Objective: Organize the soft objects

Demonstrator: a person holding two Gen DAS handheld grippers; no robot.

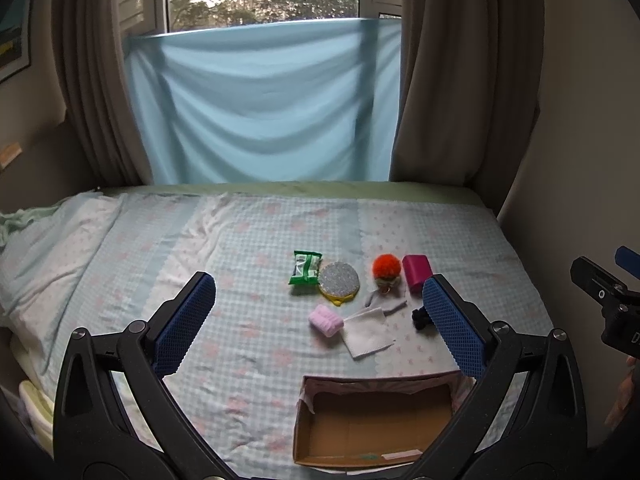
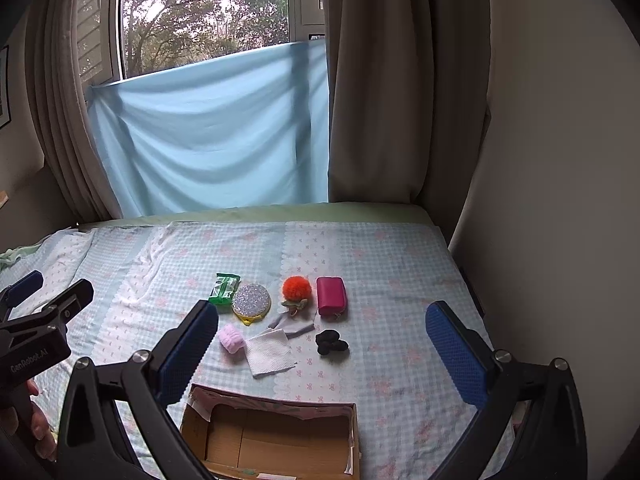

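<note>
both grippers hang above the near edge of the bed (image 1: pixel 248 240), the left gripper (image 1: pixel 320 320) and the right gripper (image 2: pixel 322 348) each with blue-padded fingers spread wide and holding nothing.

the soft things lie in a loose cluster on the checked sheet, beyond the box: a pink fluffy roll (image 2: pixel 231 339) touching a white folded tissue (image 2: pixel 270 352), a black scrunchie (image 2: pixel 331 342) just to the right, an orange pom-pom charm (image 2: pixel 296 289) with a grey cloth scrap (image 2: pixel 292 326) below it, a magenta zip pouch (image 2: pixel 331 295), a green foil packet (image 2: pixel 224 287) and a round glittery silver compact (image 2: pixel 251 299).

the risk i see is crowding. the roll and tissue overlap, so a wide grab could drag both. the tissue and grey scrap lie flat, and fingers may pinch the sheet with them. the pom-pom could squash and slip out. the compact looks hard, and taking it by mistake would be wrong sorting.

the open cardboard box with patterned lining (image 2: pixel 276 404) sits nearest, and its floor looks bare. its torn flap edge might snag a dropped item.
</note>
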